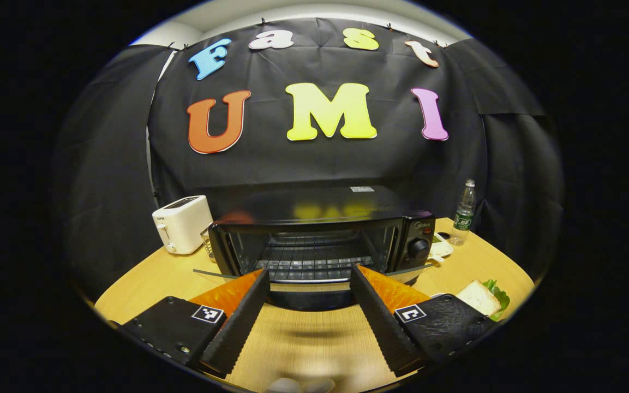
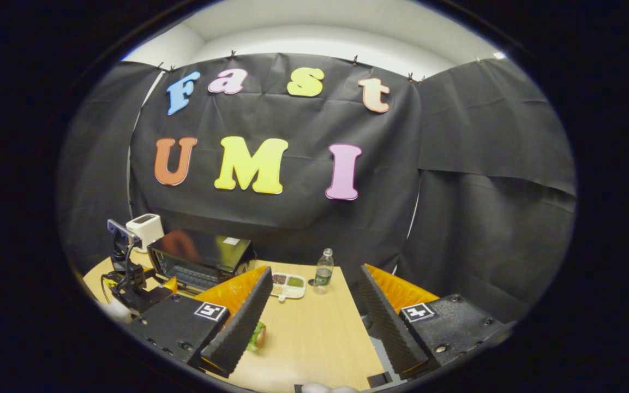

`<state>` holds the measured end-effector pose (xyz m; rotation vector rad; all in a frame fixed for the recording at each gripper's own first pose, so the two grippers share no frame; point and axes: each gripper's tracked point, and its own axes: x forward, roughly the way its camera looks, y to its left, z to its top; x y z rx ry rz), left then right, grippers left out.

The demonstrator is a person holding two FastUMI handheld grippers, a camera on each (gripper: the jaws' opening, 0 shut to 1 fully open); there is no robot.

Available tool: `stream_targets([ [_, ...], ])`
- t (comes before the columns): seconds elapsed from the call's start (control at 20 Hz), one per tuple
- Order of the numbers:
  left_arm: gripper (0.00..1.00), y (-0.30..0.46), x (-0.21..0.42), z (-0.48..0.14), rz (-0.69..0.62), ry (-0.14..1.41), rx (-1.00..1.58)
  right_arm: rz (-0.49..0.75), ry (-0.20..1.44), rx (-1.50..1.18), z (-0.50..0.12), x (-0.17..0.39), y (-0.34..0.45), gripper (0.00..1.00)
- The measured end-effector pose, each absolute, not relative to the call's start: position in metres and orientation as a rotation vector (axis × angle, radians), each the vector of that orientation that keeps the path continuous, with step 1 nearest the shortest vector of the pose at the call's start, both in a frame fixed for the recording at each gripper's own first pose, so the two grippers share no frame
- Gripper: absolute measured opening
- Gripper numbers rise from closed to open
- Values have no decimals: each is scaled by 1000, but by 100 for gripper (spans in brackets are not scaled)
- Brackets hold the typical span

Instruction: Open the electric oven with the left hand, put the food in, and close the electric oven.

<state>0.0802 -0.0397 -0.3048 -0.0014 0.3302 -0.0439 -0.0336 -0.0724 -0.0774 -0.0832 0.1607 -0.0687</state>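
Note:
The black electric oven [image 1: 314,218] stands mid-table with its glass door [image 1: 314,284] folded down flat and the wire rack [image 1: 311,256] showing inside. My left gripper [image 1: 309,272] is open just in front of the door's edge, one finger on each side of the dark handle [image 1: 309,300], not pressing on it. The sandwich [image 1: 480,297], white bread over green lettuce, lies on the table to the oven's right. In the right gripper view the sandwich [image 2: 258,335] peeks out beside one finger. My right gripper [image 2: 314,271] is open and holds nothing, above the table.
A white toaster [image 1: 182,224] sits left of the oven. A water bottle [image 1: 464,210] and a small white dish [image 1: 441,248] stand at the back right. The wooden table [image 2: 314,338] ends close on the right gripper's right. The left gripper [image 2: 129,284] is in front of the oven [image 2: 199,259].

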Motion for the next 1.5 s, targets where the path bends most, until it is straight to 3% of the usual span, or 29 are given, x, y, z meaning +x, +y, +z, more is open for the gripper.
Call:
stream_targets([
  [0.65,98,-41,31,-356,-71,444,28,-45,203,-86,-104,-41,-61,100],
  [1.25,94,-48,-2,-438,-89,650,-14,-48,285,-105,-147,-50,-57,100],
  [1.5,94,-47,-2,-436,-97,635,0,-41,302,-103,-154,-49,-55,100],
])
